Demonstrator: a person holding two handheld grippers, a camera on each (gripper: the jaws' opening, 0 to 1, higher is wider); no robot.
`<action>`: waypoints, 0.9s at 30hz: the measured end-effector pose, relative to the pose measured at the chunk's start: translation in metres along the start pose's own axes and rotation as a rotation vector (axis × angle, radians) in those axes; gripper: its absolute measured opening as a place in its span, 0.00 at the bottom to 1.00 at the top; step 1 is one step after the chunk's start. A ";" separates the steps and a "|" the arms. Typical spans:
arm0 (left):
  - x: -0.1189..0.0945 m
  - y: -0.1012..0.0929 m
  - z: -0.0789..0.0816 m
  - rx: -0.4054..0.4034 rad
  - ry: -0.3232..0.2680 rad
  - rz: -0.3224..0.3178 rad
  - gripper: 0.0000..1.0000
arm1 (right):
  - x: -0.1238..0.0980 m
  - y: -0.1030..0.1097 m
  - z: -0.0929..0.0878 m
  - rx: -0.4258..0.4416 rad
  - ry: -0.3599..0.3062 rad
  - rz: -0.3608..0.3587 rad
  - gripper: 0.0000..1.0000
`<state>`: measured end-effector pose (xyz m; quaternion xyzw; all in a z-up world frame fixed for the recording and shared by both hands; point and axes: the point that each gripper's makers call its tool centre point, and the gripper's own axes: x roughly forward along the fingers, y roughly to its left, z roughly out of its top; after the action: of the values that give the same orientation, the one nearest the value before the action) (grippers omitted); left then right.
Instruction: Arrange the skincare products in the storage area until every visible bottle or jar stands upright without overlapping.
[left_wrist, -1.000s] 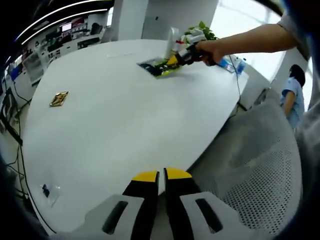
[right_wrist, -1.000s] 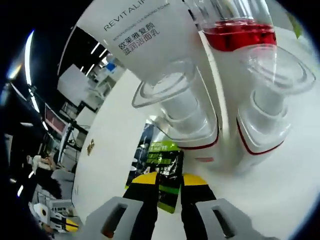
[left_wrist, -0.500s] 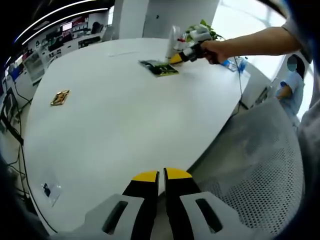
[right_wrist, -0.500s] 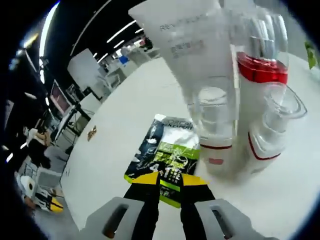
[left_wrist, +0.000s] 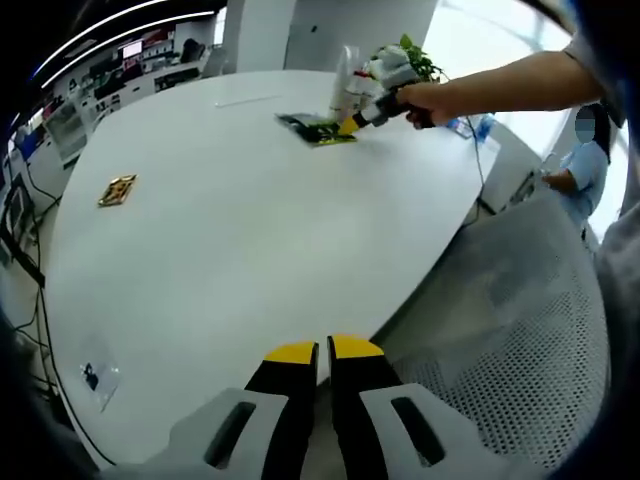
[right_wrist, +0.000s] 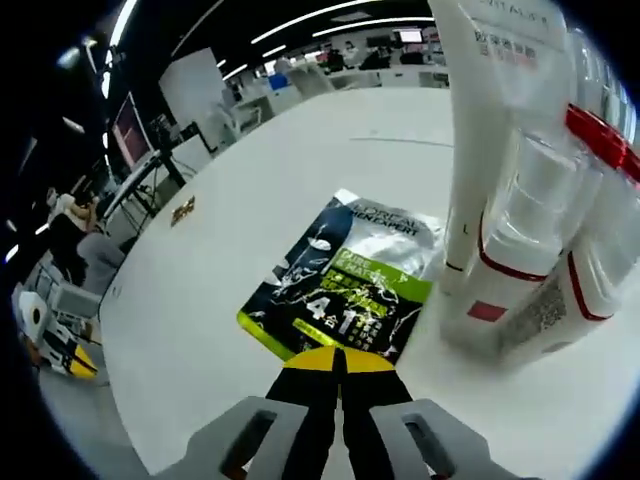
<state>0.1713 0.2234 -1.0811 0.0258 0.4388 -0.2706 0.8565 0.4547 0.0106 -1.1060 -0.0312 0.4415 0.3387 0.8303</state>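
Fingers of the left gripper (left_wrist: 322, 352) are closed on nothing and wait at the near desk (left_wrist: 230, 240) edge; across it, the right gripper (left_wrist: 352, 122) reaches the products. In the right gripper view, its fingers (right_wrist: 343, 362) are pressed together, empty, at the green sachet (right_wrist: 347, 275), lying flat beside two upright tubes (right_wrist: 510, 220), probably to straighten it.

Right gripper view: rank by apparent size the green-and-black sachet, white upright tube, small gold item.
1. White upright tube, though nearness to the camera inflates it.
2. Flat green-and-black sachet.
3. Small gold item, far off on the white table.
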 end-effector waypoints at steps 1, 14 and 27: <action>0.000 0.000 0.000 0.001 0.001 0.000 0.00 | 0.000 0.000 0.000 -0.010 0.003 0.000 0.00; -0.006 -0.007 0.015 0.100 -0.059 -0.025 0.00 | -0.050 0.052 0.042 0.042 -0.219 0.152 0.06; -0.027 -0.013 0.059 0.033 -0.208 -0.193 0.00 | -0.149 0.128 0.055 -0.058 -0.476 0.363 0.00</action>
<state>0.1959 0.2072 -1.0216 -0.0307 0.3433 -0.3603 0.8668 0.3618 0.0492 -0.9286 0.1049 0.2230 0.4916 0.8352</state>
